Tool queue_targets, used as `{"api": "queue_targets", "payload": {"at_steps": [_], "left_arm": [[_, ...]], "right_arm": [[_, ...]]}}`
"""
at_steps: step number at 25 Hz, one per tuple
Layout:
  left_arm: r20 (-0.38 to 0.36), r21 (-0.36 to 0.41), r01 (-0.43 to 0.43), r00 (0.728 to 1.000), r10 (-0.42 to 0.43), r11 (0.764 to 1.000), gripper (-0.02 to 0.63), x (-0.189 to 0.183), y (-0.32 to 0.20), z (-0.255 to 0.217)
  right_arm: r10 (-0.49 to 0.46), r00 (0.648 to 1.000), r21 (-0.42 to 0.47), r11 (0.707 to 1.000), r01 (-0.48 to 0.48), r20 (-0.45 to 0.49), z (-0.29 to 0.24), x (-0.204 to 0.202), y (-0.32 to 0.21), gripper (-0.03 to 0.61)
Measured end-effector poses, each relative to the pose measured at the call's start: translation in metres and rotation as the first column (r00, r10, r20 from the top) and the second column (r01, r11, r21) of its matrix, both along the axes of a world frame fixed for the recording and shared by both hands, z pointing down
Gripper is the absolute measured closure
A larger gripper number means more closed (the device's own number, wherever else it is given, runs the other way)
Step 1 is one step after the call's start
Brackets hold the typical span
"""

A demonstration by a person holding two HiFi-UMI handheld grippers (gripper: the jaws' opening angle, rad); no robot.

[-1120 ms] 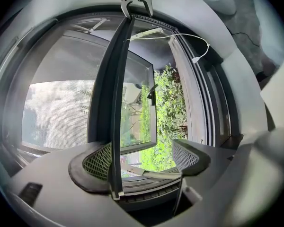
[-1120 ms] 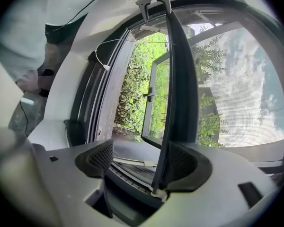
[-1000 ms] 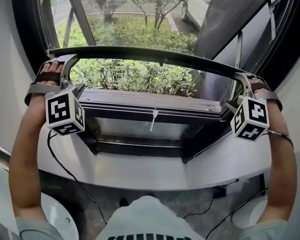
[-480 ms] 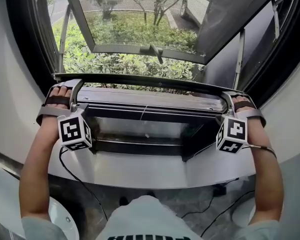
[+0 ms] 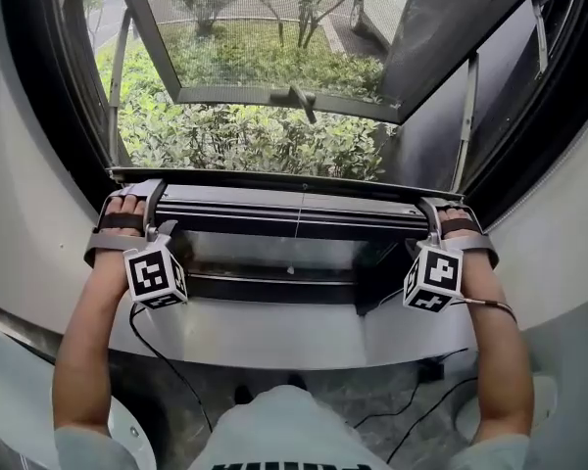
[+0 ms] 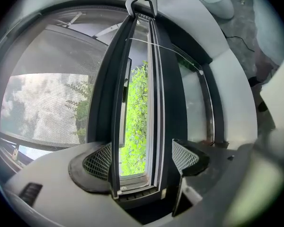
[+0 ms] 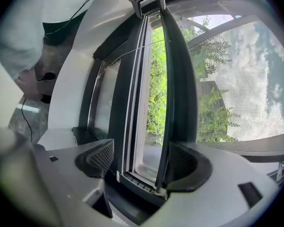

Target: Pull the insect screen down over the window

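The insect screen's dark pull bar [image 5: 294, 181] lies across the window just above the bottom frame [image 5: 294, 219]. Grey mesh [image 5: 265, 116] stretches up from it. My left gripper [image 5: 140, 190] straddles the bar's left end and my right gripper [image 5: 433, 208] its right end. In the left gripper view my left gripper [image 6: 141, 160] is open, with the bar [image 6: 114, 141] against one pad and the frame rail near the other. In the right gripper view my right gripper [image 7: 138, 162] is open too, and the bar [image 7: 164, 126] touches its outer pad.
Outside, the glass sash [image 5: 274, 37] hangs open outward, its handle [image 5: 300, 98] near the middle. A thin pull cord [image 5: 296, 225] dangles at the frame's centre. Below runs the white sill ledge [image 5: 304, 333]. A black cable [image 5: 162, 370] trails to the floor.
Both grippers have come down with the pull bar, from well above the bottom frame to just over it. The mesh now covers most of the opening.
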State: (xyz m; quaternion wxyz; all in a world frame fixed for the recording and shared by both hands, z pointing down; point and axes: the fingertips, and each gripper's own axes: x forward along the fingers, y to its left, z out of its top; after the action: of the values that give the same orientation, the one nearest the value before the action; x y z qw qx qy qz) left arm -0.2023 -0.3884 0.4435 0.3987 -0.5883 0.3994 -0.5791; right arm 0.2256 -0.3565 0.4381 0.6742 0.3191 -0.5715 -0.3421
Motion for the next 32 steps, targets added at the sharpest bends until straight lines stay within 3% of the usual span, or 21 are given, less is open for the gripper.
{"api": "queue_targets", "payload": {"at_steps": [7,21,32], "left_arm": [[-0.012,0.016,0.012,1.000,-0.011,1.000,0.201,-0.001,-0.001,0.014],[0.009,0.045,0.029,1.000,-0.030,0.999,0.201,-0.001,-0.003,0.017],[0.031,-0.096,0.032,0.999,-0.029,0.995,0.203,-0.003,0.007,0.065]], "right_arm": [[0.010,0.999,0.010,1.000,-0.010,0.038,0.015,-0.003,-0.001,0.210],[0.015,1.000,0.016,1.000,-0.015,0.022,0.017,-0.001,-0.001,0.210],[0.037,0.999,-0.112,0.993,-0.040,-0.030,0.061,-0.001,0.008,0.211]]}}
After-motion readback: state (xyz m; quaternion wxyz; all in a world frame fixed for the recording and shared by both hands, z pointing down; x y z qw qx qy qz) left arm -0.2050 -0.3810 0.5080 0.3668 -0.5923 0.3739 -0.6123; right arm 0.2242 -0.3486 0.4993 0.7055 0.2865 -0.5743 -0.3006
